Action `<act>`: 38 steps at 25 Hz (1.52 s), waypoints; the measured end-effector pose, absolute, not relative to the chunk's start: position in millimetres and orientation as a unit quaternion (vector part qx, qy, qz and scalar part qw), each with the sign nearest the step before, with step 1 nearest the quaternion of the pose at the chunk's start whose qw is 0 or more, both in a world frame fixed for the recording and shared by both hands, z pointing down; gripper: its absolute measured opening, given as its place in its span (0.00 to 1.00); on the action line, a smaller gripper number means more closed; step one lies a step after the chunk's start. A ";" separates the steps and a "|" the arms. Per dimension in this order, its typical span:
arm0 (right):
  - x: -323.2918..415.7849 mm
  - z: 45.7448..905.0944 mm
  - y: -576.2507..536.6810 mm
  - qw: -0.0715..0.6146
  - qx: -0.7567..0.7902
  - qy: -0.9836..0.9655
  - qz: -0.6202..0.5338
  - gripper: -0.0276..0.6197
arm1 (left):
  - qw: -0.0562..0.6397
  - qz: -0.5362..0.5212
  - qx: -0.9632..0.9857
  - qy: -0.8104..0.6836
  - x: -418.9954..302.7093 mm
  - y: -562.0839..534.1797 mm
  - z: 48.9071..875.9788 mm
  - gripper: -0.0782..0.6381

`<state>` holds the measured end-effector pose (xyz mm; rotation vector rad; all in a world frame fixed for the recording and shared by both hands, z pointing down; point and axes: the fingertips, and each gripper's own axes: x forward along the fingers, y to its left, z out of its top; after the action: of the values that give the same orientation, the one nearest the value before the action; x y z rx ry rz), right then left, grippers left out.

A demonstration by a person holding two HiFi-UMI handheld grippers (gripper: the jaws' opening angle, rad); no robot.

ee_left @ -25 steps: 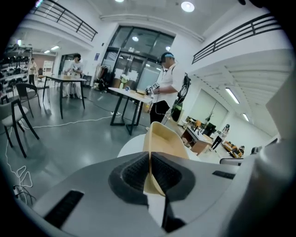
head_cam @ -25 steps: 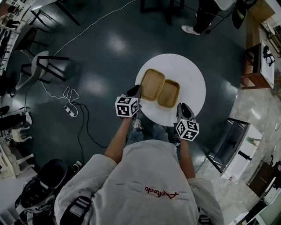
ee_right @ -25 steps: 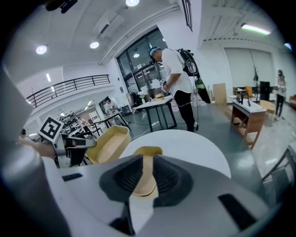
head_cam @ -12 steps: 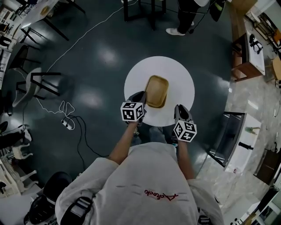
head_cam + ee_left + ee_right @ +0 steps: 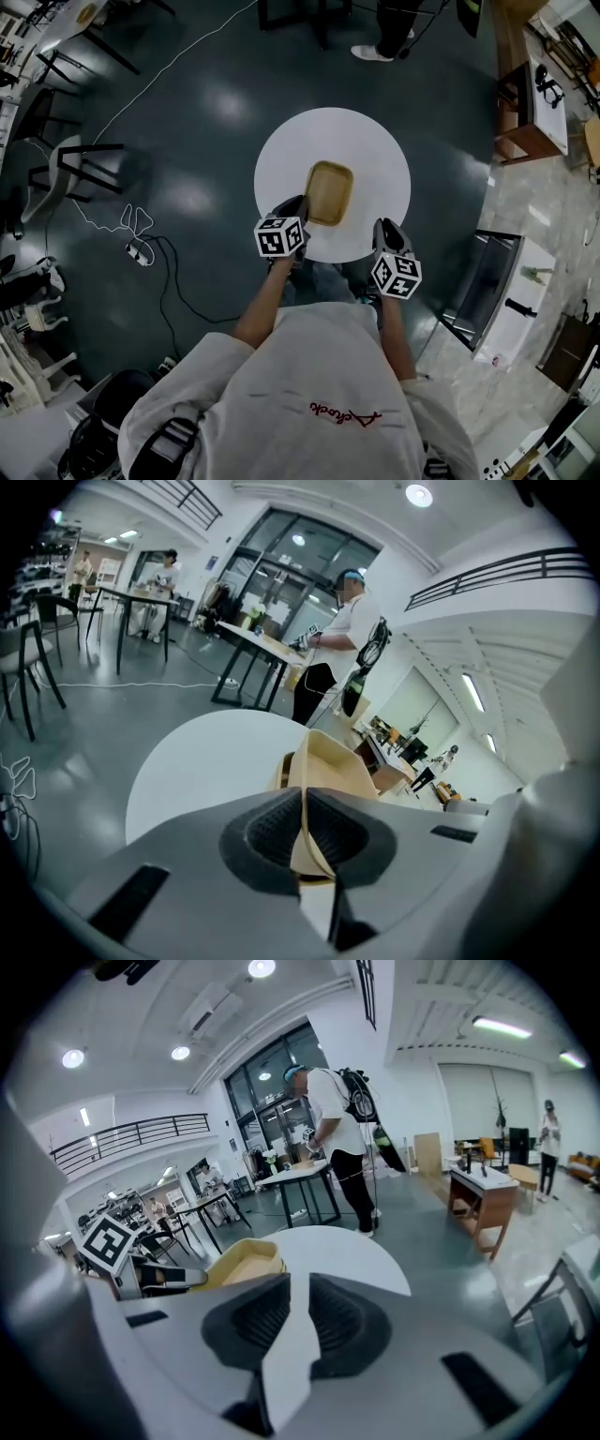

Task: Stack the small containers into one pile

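On the round white table, in the middle of the frame, the tan containers seem to sit one inside the other as one pile. The left gripper pinches the near rim of the top container, probably to seat it straight. The right gripper, at the lower right of the pile, has its fingers a little apart with nothing between them. I think it stands aside so as not to disturb the pile.

Round white table on dark floor; cable & chair left; wooden desk right.
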<state>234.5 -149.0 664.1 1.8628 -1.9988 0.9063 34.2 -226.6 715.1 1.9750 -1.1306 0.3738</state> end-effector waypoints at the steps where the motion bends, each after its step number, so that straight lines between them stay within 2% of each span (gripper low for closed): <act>1: 234.8 665.0 -150.2 0.132 0.640 -0.690 0.312 0.15 | 0.409 0.146 0.780 -0.451 33.4 -226.3 716.9 0.14; 10: 231.3 671.7 -160.8 0.140 0.624 -0.700 0.316 0.15 | 0.418 0.132 0.771 -0.462 33.6 -223.7 723.8 0.15; 11: 230.8 672.1 -161.7 0.140 0.623 -0.701 0.316 0.15 | 0.414 0.133 0.775 -0.458 34.0 -222.7 723.0 0.17; 12: 230.4 672.6 -162.6 0.140 0.622 -0.702 0.316 0.15 | 0.410 0.131 0.780 -0.455 34.0 -221.8 721.6 0.24; 15: 228.6 673.9 -165.3 0.140 0.621 -0.704 0.315 0.15 | 0.396 0.134 0.791 -0.446 32.3 -221.0 717.3 0.31; 22: 214.1 671.7 -168.8 0.136 0.618 -0.708 0.313 0.15 | 0.365 0.148 0.808 -0.438 23.1 -223.7 705.6 0.32; 27: 205.4 663.0 -169.5 0.129 0.623 -0.708 0.307 0.15 | 0.349 0.146 0.822 -0.425 16.8 -226.4 689.3 0.30; 32: 191.3 651.4 -170.0 0.123 0.629 -0.710 0.293 0.10 | 0.320 0.144 0.841 -0.411 4.4 -229.5 667.6 0.15; 38: 170.7 632.4 -171.6 0.110 0.638 -0.713 0.269 0.08 | 0.286 0.143 0.867 -0.382 -11.1 -228.1 643.0 0.13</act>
<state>170.7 -171.6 632.4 1.8744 -2.0957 0.7903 -11.1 -228.1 643.0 2.3178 -1.0209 0.3818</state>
